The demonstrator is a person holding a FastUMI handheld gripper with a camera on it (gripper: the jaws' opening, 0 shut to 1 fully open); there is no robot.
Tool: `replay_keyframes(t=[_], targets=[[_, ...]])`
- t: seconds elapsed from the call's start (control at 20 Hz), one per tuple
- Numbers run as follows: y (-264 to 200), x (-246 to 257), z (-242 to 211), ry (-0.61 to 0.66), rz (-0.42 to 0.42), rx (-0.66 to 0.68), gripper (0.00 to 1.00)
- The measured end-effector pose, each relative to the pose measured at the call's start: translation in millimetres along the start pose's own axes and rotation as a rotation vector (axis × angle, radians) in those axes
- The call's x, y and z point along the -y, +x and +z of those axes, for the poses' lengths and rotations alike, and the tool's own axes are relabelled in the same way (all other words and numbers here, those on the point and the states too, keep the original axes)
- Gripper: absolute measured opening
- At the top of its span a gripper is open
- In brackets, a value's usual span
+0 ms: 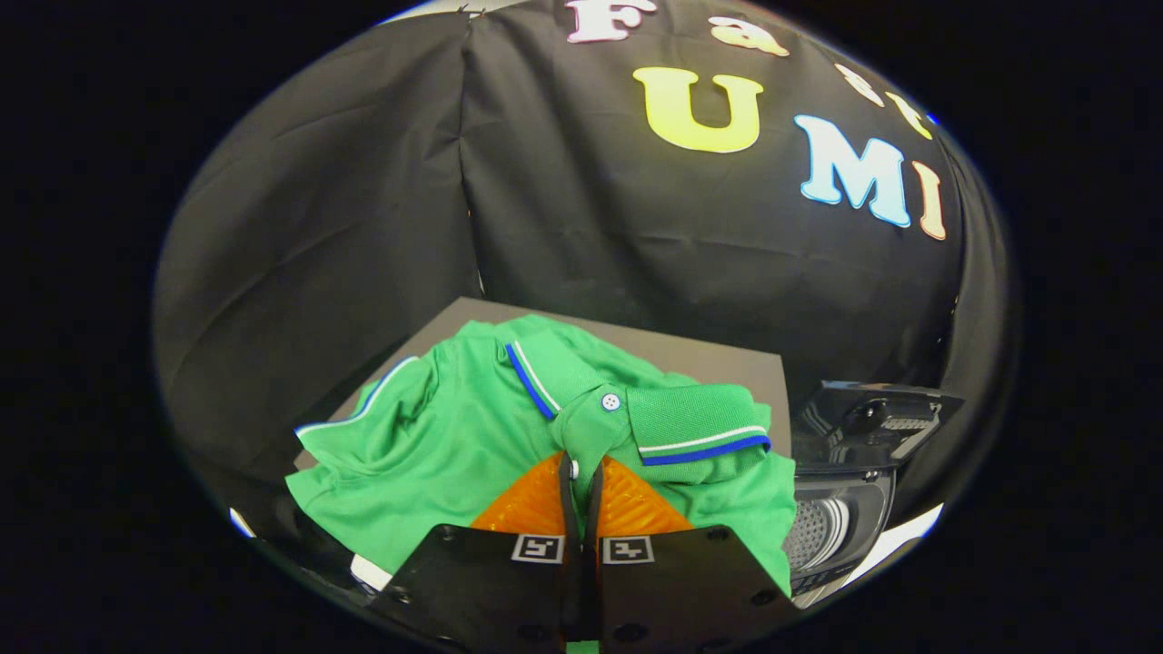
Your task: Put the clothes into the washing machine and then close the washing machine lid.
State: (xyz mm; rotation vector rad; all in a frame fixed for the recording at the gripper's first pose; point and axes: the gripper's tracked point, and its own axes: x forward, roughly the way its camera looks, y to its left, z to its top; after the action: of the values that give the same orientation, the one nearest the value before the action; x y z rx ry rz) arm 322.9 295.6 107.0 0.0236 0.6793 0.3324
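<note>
Between the closed jaws, the green polo shirt is pinched; washing machine sits open alongside.

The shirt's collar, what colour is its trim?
The green shirt's collar has white and blue stripes along its edge, clearest in the gripper view; the gripper pinches the placket.

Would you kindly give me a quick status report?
Tool shut on green polo shirt, at the placket. Washing machine open alongside. Nothing in the way.
</note>
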Motion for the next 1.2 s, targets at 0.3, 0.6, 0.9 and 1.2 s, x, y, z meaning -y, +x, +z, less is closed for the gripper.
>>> replay_keyframes(t=[0.3,0.6,0.9,1.2], targets=[[-48.0,8.2,46.4,0.025,0.003,0.137,0.02],[-82.7,45.4,65.3,0.072,-0.015,0.224,0.02],[-115.8,102.7,75.9,0.106,-0.069,0.282,0.02],[-140.1,182.0,76.8,0.166,-0.146,0.316,0.01]])
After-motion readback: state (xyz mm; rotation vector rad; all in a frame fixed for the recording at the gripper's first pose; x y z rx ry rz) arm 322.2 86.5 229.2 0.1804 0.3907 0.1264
